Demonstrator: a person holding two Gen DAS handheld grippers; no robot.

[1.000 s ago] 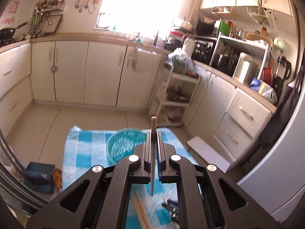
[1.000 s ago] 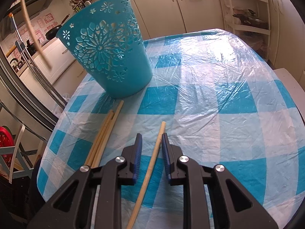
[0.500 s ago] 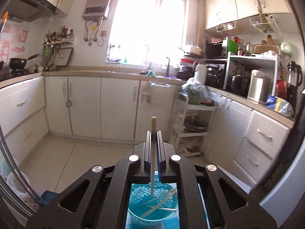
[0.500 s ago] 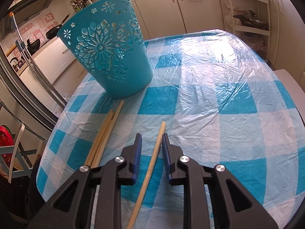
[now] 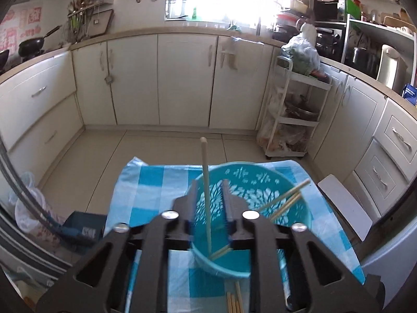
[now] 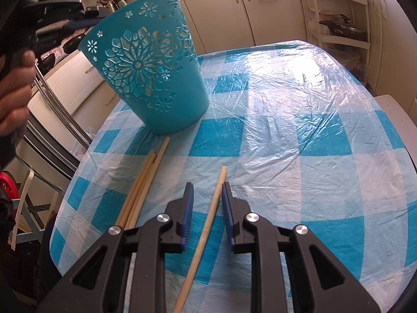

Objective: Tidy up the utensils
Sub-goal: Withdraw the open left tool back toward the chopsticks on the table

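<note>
Above the teal basket, the left gripper has its jaws parted, and a chopstick stands loose between them with its lower end inside the basket among others. The right gripper, low over the checked tablecloth, is spread around a lying chopstick without clamping it; a bundle of chopsticks lies just to its left.

Teal basket: smooth moulded plastic with pierced floral cut-outs; chopsticks: pale matt wood or bamboo; table cover: glossy crinkled plastic film over blue-white check; right gripper: matt black plastic, ribbed blue pads, bright metal screws.
</note>
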